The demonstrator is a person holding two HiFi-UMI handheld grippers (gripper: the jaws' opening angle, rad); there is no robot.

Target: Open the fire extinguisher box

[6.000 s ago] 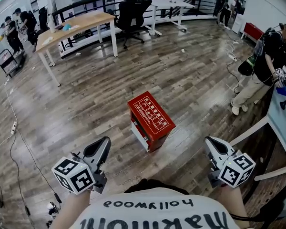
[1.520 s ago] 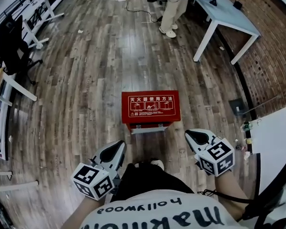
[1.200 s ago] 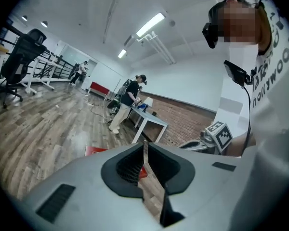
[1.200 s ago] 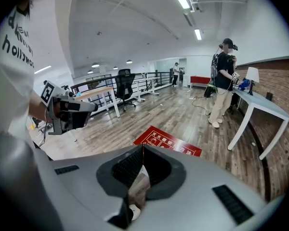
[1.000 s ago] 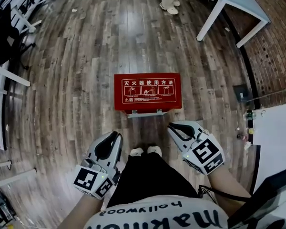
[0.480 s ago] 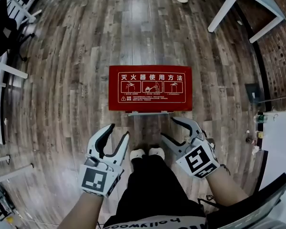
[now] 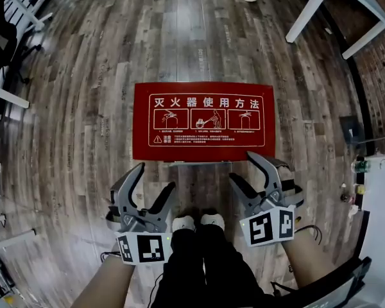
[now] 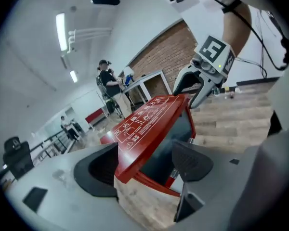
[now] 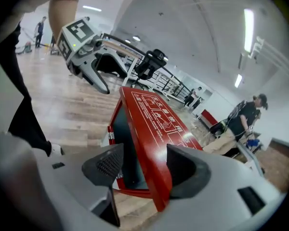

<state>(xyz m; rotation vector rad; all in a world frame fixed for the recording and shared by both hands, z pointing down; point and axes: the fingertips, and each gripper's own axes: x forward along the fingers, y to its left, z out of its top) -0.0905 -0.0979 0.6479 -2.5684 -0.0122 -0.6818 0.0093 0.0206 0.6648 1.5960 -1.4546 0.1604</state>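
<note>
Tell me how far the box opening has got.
Done: left claw and right claw are at the fire extinguisher box. In hand: both are opening, a lid corner between each one's jaws, not pressed. Left: grip and lift the lid, which looks shut.

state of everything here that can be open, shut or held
fire extinguisher box, shut, lid down, standing on the floor
left tongs, jaws opening wide, gripping nothing, lined up on the box's near edge
right tongs, jaws opening wide, gripping nothing, lined up on the box's near edge
</note>
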